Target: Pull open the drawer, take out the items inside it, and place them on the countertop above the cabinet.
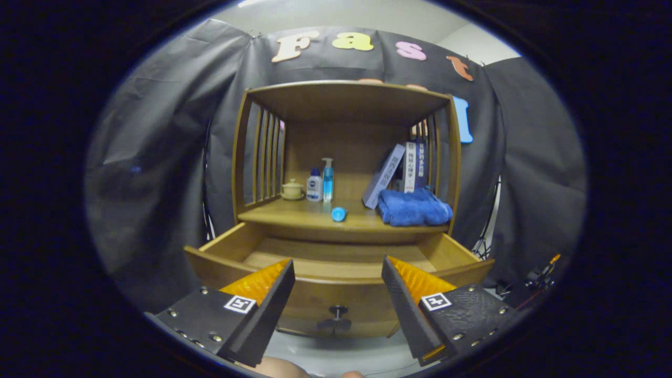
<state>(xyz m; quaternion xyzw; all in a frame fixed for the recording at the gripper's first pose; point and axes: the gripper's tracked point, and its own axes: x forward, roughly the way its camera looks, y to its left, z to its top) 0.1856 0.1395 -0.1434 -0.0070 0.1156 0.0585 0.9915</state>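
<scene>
Drawer (336, 262) out toward parted gripper (337, 278)

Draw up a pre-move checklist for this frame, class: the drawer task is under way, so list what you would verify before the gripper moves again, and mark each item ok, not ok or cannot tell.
1. Drawer pulled open: ok, it stands well out from the cabinet.
2. Gripper free to move: ok, fingers spread wide, nothing between them.
3. Drawer contents removed: cannot tell, the visible floor looks bare but the front wall hides the near part.
4. Small blue item on the countertop: ok, it rests near the front edge.
5. Free countertop space: ok, a bare patch lies ahead of the bottles, left of the blue towel.
</scene>
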